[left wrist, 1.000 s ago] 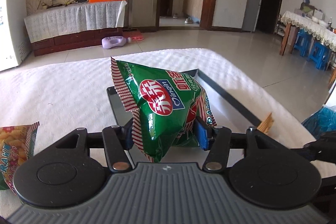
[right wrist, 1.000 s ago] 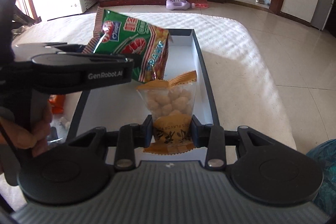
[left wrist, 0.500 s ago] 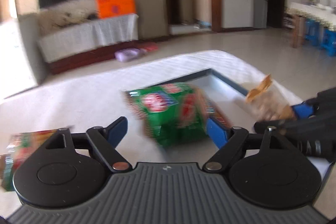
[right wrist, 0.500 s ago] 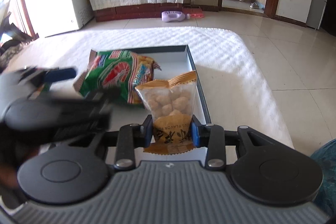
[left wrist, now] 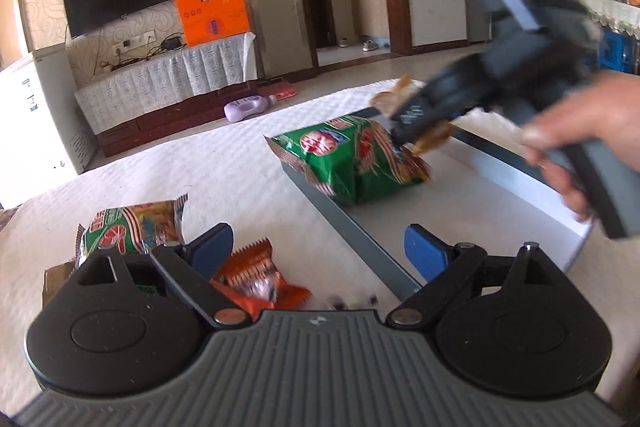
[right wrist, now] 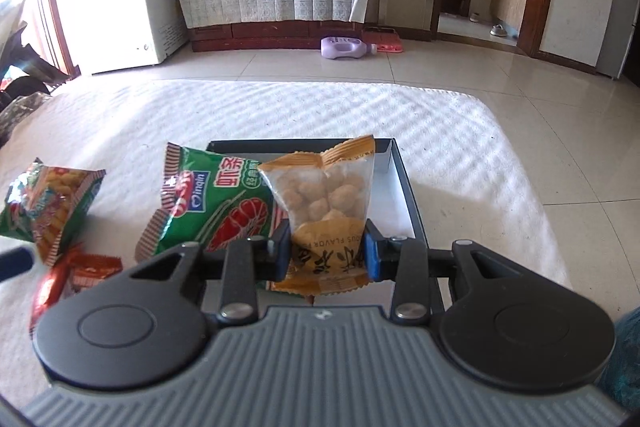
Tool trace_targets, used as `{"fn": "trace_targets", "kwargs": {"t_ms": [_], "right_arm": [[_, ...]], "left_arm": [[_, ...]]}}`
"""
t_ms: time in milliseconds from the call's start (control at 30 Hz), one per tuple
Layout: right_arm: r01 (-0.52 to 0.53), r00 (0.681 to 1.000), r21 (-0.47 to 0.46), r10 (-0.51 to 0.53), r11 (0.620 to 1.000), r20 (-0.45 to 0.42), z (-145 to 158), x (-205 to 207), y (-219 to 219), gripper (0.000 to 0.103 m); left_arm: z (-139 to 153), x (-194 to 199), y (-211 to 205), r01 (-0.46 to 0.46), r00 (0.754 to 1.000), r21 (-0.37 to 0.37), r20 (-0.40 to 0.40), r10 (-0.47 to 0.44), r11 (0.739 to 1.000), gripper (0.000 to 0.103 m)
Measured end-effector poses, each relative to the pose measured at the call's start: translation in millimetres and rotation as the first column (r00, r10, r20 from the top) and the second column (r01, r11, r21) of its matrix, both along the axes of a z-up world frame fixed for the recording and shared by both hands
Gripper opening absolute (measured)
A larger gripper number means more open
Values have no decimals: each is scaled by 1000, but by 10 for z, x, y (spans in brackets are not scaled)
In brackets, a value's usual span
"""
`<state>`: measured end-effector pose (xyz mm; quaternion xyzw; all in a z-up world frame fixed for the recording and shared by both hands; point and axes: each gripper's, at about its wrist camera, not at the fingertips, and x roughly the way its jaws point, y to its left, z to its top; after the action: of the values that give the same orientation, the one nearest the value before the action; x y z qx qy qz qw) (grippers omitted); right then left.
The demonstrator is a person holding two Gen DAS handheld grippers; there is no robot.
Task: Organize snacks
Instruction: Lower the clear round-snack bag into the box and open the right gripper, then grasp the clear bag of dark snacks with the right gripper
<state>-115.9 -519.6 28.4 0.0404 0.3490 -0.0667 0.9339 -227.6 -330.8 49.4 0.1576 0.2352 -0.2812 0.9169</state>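
Blue pads of the right hand-held gripper (right wrist: 326,251) clamp a clear-and-orange peanut packet (right wrist: 326,203), while the left hand-held gripper (left wrist: 318,247), its jaws having just been opening, stands wide and empty.

Green, red-striped shrimp-chip bag (right wrist: 212,203), orange-and-clear peanut packet (right wrist: 328,211), grey-rimmed white tray (left wrist: 352,227), blue fingers (left wrist: 424,251).

**White quilted bed, tray and loose snacks**

Bed (right wrist: 460,131) covered in white textured quilt. Shallow dark-rimmed tray (left wrist: 352,227) sits on it. Left of tray, directly on quilt: second green shrimp-chip bag (left wrist: 132,227), orange wrapped snack (left wrist: 260,279) just beside it, nearer the camera. Brown scrap at the bag's left edge, unclear.
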Motion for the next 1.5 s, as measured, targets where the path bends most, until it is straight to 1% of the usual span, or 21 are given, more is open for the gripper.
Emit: {"fn": "trace_targets", "kwargs": {"t_ms": [67,133,167,200,267,333,467,600,667,767,833,867,933,1000,1067,1167,1267,1367,1400,1467,1500], "right_arm": [[19,1000,-18,-19,1000,-8,-45,24,11,40],[27,1000,-20,-27,999,-2,-41,4,20,47],[25,1000,-21,-25,999,2,-34,-7,32,56],[19,1000,-29,-19,999,4,-28,-24,57,70],[7,1000,-62,-6,998,16,-15,-88,111,79],[1,1000,-80,1,997,21,0,-162,151,79],[2,999,-55,0,999,34,88,-395,210,79],[-26,996,-61,31,998,82,271,-698,356,79],[-73,991,-46,77,996,107,339,-881,461,79],[-186,975,-41,190,982,113,385,-1120,691,78],[-262,959,-70,268,962,90,378,-1224,899,76],[-299,950,-85,305,950,72,359,-1256,988,72],[-365,929,-120,369,923,19,288,-1305,1188,69],[-423,906,-144,421,895,-46,179,-1319,1389,60],[-444,896,-200,435,873,-92,87,-1289,1538,60],[-427,904,-301,409,853,-125,-29,-1202,1653,60],[-412,911,-335,389,847,-136,-84,-1113,1666,61],[-436,900,-323,407,840,-157,-152,-1006,1674,62],[-450,893,-319,413,834,-180,-192,-960,1699,57],[-445,895,-293,411,846,-174,-213,-920,1703,54],[-444,895,-255,412,859,-173,-202,-894,1679,45]], "left_arm": [[-25,-95,21,7,1000,13,8,-8,1000,96],[-43,-131,40,6,1000,22,7,-6,1000,96],[-47,-142,50,2,1000,23,4,-2,1000,96],[-50,-153,63,-1,1000,21,3,1,1000,96],[-53,-184,90,-9,1000,21,4,9,1000,96],[-57,-220,113,-21,1000,21,5,21,1000,96],[-59,-321,210,-43,999,21,-7,43,999,96],[-50,-481,369,-69,997,30,-13,70,997,96],[-55,-567,471,-87,996,34,-27,88,996,96],[-105,-684,624,-112,991,45,-69,115,993,96],[-150,-765,716,-120,988,53,-91,124,991,96],[-168,-804,755,-122,988,57,-93,127,991,96],[-189,-856,815,-127,987,63,-92,133,990,96],[-195,-867,876,-143,985,56,-94,148,988,96],[-198,-852,905,-155,982,48,-101,159,987,96],[-219,-853,923,-158,980,51,-113,163,986,97],[-217,-867,910,-154,981,52,-113,159,987,97],[-234,-846,887,-147,979,55,-133,153,988,97],[-244,-839,880,-149,978,62,-141,156,987,97],[-260,-825,870,-150,976,66,-147,158,986,97],[-267,-814,862,-154,975,69,-153,163,986,97]]}}
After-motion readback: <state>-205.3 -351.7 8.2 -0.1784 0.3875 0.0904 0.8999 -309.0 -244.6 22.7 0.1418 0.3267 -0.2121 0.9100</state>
